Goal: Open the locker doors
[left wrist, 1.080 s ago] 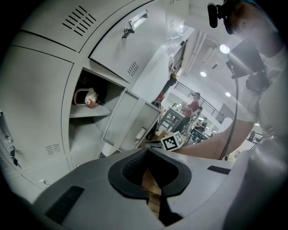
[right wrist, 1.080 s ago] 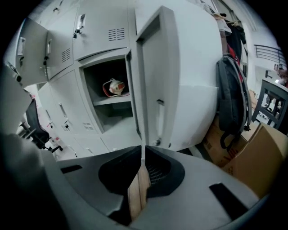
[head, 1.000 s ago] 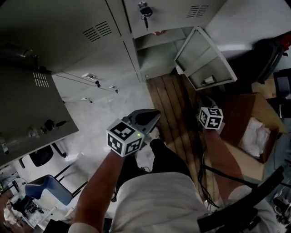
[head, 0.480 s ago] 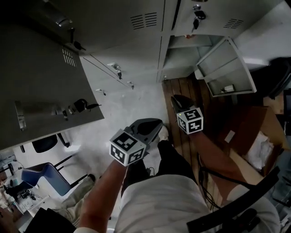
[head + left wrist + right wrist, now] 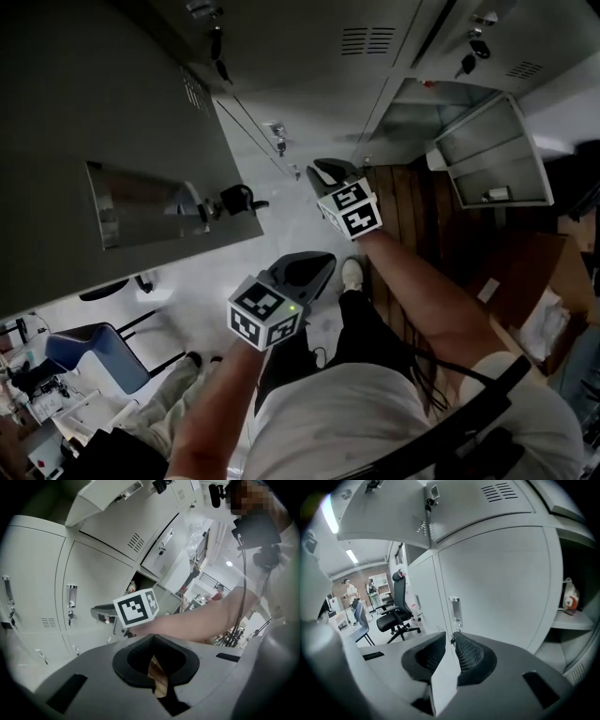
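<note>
Grey plastic and black ribbed pads form the right hand-held gripper [image 5: 451, 638], whose jaws are pressed together with nothing between them. Its tips point at a closed pale grey metal locker door [image 5: 501, 578] and sit just before that door's small silver latch plate [image 5: 455, 610]; whether they touch it cannot be told. Right of that door, an open locker compartment [image 5: 574, 620] has a shelf with a small orange-and-white object [image 5: 568, 597] on it.

The left hand-held gripper [image 5: 152, 641] is held lower and nearer the person's body. Its jaws are likewise closed and empty, with only a sliver of brown showing between the pads. In the head view it is above the pale floor, well apart from every door.

Further out in the head view, a large dark grey locker door [image 5: 112, 169] stands swung open at the left, with a black key and lock [image 5: 230, 200] at its edge. At the right, a small pale grey door [image 5: 492, 150] hangs open from the bottom compartment. Between them, closed doors with vent slots [image 5: 367, 39] fill the top of that view. A strip of brown wooden plank floor [image 5: 403, 202] runs below the open compartment, beside a brown cardboard box [image 5: 539, 281]. A blue chair [image 5: 84, 361] stands at the lower left.
</note>
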Tool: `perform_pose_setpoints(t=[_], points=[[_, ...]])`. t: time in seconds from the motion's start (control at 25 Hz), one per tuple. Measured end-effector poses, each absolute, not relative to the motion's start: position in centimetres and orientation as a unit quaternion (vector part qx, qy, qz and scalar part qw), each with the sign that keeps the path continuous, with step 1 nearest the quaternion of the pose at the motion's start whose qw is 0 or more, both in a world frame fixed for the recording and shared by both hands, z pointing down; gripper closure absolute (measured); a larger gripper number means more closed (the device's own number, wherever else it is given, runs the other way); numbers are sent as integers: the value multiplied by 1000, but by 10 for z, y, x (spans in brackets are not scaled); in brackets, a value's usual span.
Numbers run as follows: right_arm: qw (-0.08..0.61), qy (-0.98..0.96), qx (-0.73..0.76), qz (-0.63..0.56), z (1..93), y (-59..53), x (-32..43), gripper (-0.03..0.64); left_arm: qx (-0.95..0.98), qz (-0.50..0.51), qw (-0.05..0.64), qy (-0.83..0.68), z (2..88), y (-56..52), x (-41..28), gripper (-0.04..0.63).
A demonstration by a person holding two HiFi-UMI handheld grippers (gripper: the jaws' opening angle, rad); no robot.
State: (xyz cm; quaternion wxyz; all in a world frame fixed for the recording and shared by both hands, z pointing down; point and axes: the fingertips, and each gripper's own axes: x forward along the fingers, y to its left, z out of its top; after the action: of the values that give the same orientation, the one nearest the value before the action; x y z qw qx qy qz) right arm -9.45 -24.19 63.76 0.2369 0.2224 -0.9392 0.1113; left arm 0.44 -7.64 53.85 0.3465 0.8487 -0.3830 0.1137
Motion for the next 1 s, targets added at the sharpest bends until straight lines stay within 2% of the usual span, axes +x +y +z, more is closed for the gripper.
perform_pose_setpoints(t=[0.48, 1.0], points=[[203, -946, 224, 119, 644, -273, -188, 541, 833, 132, 357, -402, 548, -54, -39, 584], [185, -934, 272, 135, 653, -301, -219, 518, 824, 134, 364, -413, 552, -42, -64, 584]])
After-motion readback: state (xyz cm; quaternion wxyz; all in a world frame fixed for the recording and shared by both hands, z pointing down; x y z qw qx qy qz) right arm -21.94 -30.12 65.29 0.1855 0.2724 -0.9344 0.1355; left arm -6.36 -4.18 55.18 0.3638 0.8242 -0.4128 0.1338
